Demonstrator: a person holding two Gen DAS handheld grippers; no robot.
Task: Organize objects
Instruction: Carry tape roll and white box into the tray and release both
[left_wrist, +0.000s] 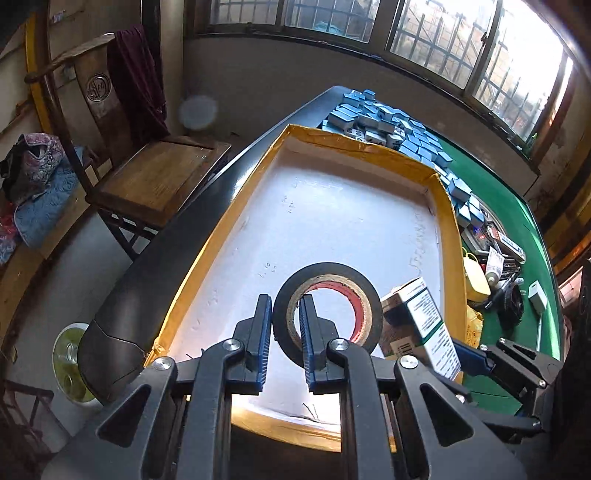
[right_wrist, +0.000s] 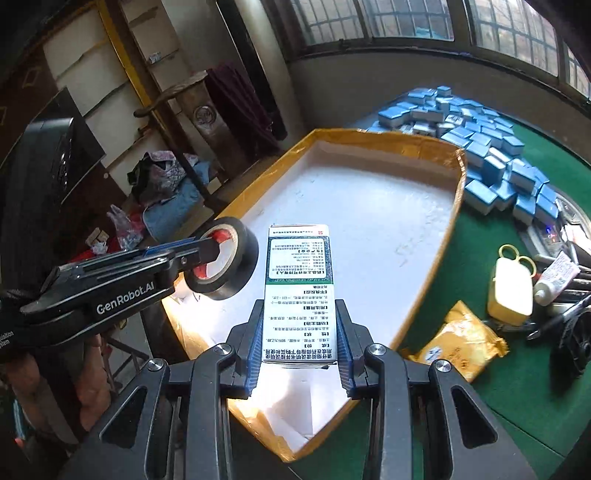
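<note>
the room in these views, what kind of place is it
Probably a lived-in home room with a mahjong table: a heap of blue-backed tiles on green felt, an old carved wooden chair, and barred windows.

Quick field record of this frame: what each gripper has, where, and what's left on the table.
left gripper: jaws shut on the wall of the black tape roll, one finger through its hole
right gripper: jaws shut on the sides of the medicine box
position: both items held over the near end of the tray
tray: yellow rim, white floor, nothing lying in it that shows
green table: blue tile pile, yellow packet, cream case, dark clutter at right
</note>
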